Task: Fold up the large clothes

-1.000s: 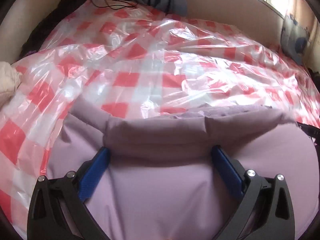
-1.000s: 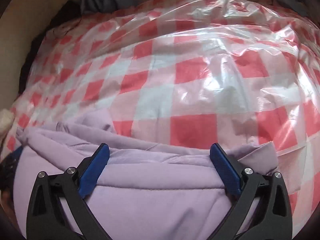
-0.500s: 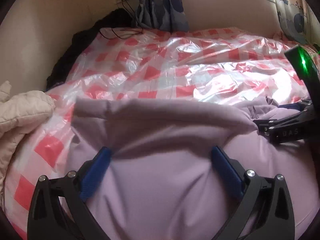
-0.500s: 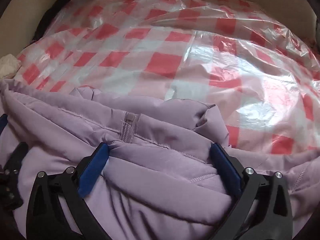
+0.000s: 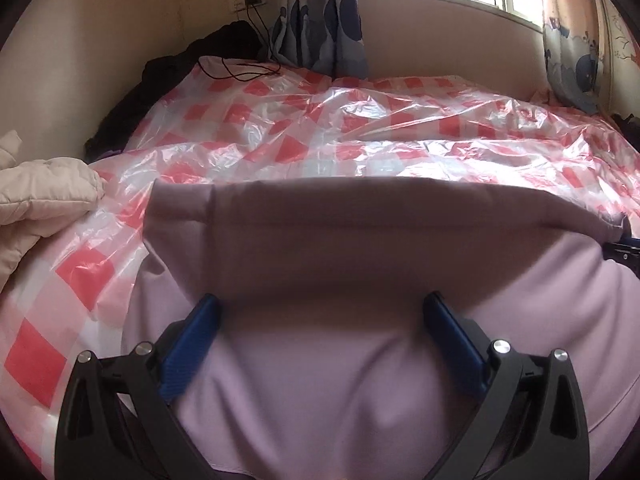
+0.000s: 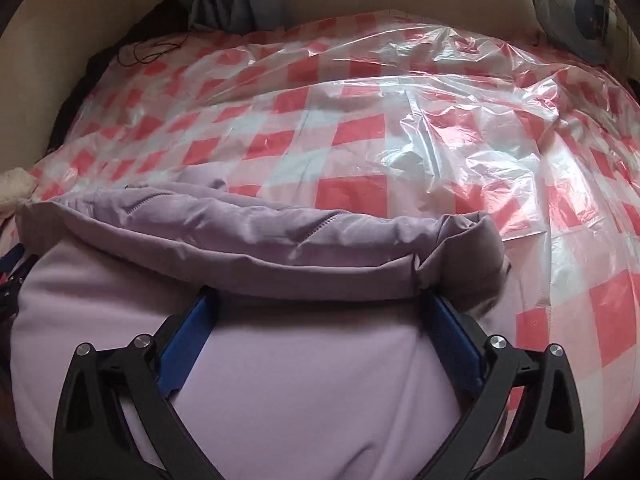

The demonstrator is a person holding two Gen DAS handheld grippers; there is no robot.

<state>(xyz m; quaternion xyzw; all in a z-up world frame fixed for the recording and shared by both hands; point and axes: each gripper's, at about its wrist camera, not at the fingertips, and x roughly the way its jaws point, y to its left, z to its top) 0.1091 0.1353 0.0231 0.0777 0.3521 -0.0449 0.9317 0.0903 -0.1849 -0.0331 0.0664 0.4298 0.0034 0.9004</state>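
Observation:
A lilac padded jacket (image 5: 360,240) lies on the near part of the bed, and its thick folded edge (image 6: 280,240) is draped across both grippers. My left gripper (image 5: 320,308) is open, its blue fingers (image 5: 192,340) spread wide with the lilac cloth lying over and between them; the tips are hidden under the fold. My right gripper (image 6: 320,304) is open in the same way, with its blue fingers (image 6: 452,344) under the fold. Each gripper shows at the edge of the other's view, the right one (image 5: 624,248) and the left one (image 6: 12,272).
A red-and-white checked plastic sheet (image 5: 360,132) covers the bed (image 6: 360,132). A beige quilted garment (image 5: 40,196) lies at the left edge. Dark clothes (image 5: 180,64) and a black cable (image 5: 236,72) sit by the far left wall, with curtains (image 5: 320,20) behind.
Both grippers have risen and tilted up, so the far wall and window now show. The lilac fold came up with them and now lies straighter across the fingers.

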